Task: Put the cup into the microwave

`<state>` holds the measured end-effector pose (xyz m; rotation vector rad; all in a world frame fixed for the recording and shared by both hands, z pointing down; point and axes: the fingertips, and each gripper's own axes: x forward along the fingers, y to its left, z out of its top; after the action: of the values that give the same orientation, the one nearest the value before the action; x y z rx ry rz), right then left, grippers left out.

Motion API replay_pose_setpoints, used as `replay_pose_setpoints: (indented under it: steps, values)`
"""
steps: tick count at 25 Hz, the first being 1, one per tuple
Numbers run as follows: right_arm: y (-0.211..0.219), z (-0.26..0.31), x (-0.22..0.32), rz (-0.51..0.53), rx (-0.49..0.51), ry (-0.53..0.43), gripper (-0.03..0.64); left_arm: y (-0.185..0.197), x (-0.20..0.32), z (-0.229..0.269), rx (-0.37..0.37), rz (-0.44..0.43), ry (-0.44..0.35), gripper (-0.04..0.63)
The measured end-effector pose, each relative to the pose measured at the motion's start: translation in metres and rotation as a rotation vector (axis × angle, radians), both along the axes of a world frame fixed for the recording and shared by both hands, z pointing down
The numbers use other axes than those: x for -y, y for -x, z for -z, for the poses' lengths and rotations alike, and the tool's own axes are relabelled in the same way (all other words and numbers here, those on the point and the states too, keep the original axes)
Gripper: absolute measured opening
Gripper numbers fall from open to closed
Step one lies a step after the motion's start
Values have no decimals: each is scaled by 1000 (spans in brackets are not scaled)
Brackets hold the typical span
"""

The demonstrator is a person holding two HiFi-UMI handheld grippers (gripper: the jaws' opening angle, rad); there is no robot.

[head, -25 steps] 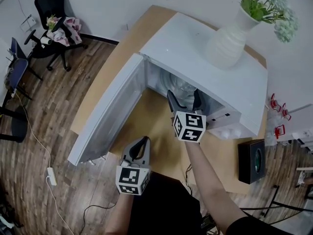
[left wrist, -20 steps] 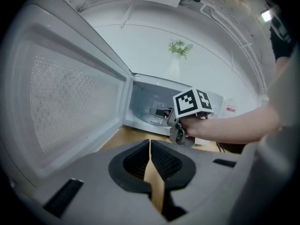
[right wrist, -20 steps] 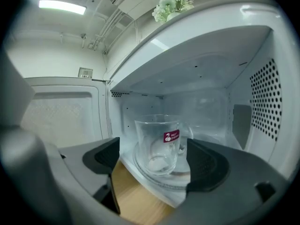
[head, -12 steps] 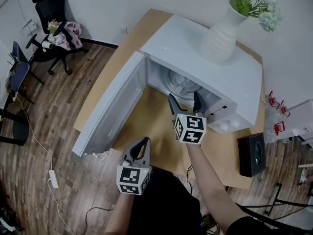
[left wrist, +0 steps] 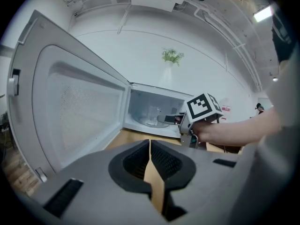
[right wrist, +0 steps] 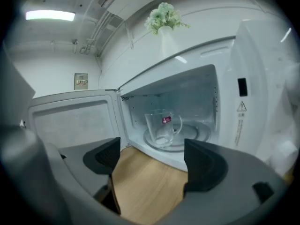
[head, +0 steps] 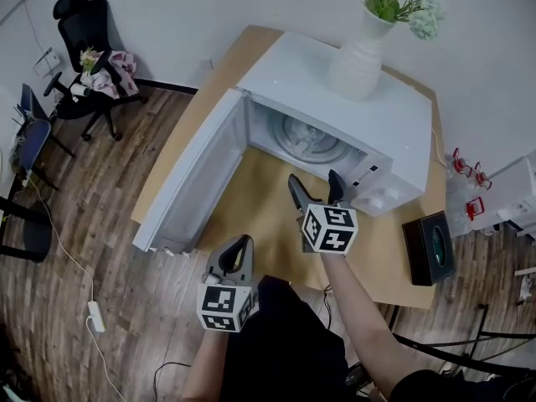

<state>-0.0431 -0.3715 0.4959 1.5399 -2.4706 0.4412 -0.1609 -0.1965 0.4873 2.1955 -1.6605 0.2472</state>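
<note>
A clear glass cup (right wrist: 162, 127) with a small red label stands upright on the glass turntable (right wrist: 185, 139) inside the white microwave (head: 373, 124). From the left gripper view the cup (left wrist: 153, 115) shows faintly in the cavity. The microwave door (head: 197, 182) hangs wide open to the left. My right gripper (head: 314, 189) is open and empty, hovering over the wooden table just outside the cavity. My left gripper (head: 236, 254) is shut with nothing in it, at the table's near edge.
A white vase (head: 356, 57) with green flowers stands on top of the microwave. A black box (head: 430, 248) lies on the wooden table (head: 260, 216) at the right. An office chair (head: 88, 57) stands on the wood floor at far left.
My right gripper has drawn back out of the microwave cavity toward me, leaving the cup on the turntable. The left gripper has stayed roughly in place.
</note>
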Motion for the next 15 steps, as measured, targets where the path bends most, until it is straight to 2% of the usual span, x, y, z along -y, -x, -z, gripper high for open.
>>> replay_pose_setpoints:
  steps: [3,9,15]
  values:
    - [-8,-1,-21,0,68,63,410,0,-7,6,-4,-9,-11,11]
    - [-32,19,-66,15,119,67,410,-6,-16,10,-40,-26,-6,12]
    - [-74,36,-111,-63,213,103,410,-16,-20,18,-59,-61,-8,11]
